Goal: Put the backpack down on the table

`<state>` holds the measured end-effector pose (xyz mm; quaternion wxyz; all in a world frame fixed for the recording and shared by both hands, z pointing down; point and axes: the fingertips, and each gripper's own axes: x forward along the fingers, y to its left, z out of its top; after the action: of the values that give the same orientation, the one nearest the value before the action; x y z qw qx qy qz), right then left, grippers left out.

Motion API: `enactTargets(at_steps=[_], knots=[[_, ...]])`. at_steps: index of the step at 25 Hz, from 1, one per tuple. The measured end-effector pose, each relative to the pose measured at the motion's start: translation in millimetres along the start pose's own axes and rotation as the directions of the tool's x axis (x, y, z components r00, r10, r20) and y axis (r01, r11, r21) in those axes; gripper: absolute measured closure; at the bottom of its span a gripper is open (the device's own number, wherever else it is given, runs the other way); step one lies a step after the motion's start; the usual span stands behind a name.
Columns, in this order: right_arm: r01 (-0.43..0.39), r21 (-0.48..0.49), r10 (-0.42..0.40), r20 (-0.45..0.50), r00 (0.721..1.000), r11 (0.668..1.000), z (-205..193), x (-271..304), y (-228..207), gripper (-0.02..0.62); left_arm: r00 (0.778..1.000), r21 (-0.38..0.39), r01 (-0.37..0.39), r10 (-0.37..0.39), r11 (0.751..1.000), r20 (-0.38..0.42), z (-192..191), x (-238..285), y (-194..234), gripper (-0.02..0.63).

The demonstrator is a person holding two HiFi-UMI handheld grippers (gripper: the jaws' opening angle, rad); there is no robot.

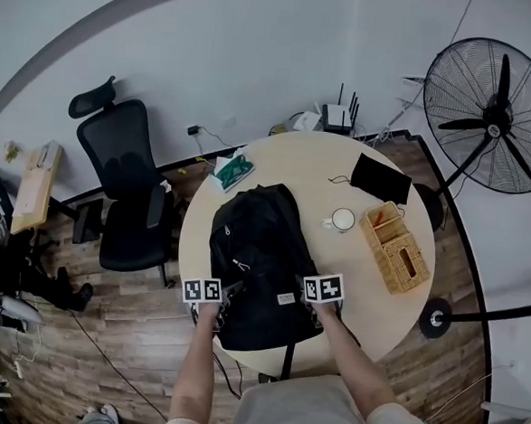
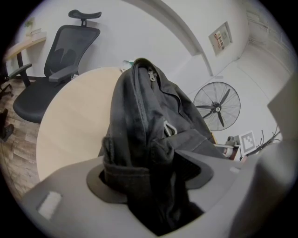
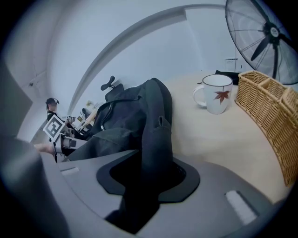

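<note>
Backpack [image 1: 261,252] resting on the tabletop [image 1: 341,167], both claws loosened.
The left claw [image 1: 218,303], at the backpack's 8 o'clock corner, has its jaws wide apart with bunched fabric between them. The backpack lies flat on the tabletop's 9 o'clock half. The right claw [image 1: 311,308], at 4 o'clock, gapes around a strap.

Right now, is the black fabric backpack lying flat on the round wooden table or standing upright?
Lying flat: in the head view the black fabric backpack stretches front-up across the round wooden table.
</note>
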<state>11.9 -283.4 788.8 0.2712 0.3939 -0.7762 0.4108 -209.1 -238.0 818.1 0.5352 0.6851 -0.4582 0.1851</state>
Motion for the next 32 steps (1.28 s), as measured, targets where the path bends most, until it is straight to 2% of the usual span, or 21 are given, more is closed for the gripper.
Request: enactTargets(at_steps=[6, 8, 10, 13, 17, 25, 32], knots=[[-0.010, 0.016, 0.010, 0.003, 1.000, 1.000, 1.2, 0.3, -1.1, 0.488, 1.000, 0.007, 0.000, 0.000, 1.000, 0.011, 2.3, -3.5, 0.1, 0.261], [0.008, 0.024, -0.008, 0.008, 1.000, 1.000, 2.6, -6.3, -3.0, 0.460, 1.000, 0.026, -0.011, 0.011, 1.000, 0.024, 2.5, -11.9, -0.2, 0.261], [0.048, -0.008, -0.048, 0.020, 0.999, 0.999, 5.8, -16.3, -5.7, 0.449, 0.999, 0.044, -0.026, 0.024, 0.999, 0.041, 2.9, -20.8, 0.7, 0.258], [0.091, -0.051, -0.088, 0.059, 0.994, 0.994, 11.0, -33.7, -6.9, 0.445, 0.996, 0.074, -0.060, 0.055, 0.995, 0.071, 0.0, -37.8, 6.7, 0.258], [0.100, -0.046, -0.093, 0.129, 0.987, 0.994, 14.1, -60.8, -5.7, 0.445, 0.990, 0.118, -0.087, 0.073, 0.989, 0.117, -9.5, -60.2, 6.5, 0.258], [0.083, -0.067, -0.065, 0.237, 0.969, 0.994, 1.8, -98.2, 20.4, 0.445, 0.960, 0.129, -0.088, 0.049, 0.988, 0.275, -20.9, -97.8, -14.8, 0.258], [0.060, -0.105, -0.025, 0.307, 0.951, 0.993, -5.8, -123.6, 62.7, 0.445, 0.920, 0.206, -0.085, -0.003, 0.975, 0.393, -18.4, -138.6, -55.2, 0.258]])
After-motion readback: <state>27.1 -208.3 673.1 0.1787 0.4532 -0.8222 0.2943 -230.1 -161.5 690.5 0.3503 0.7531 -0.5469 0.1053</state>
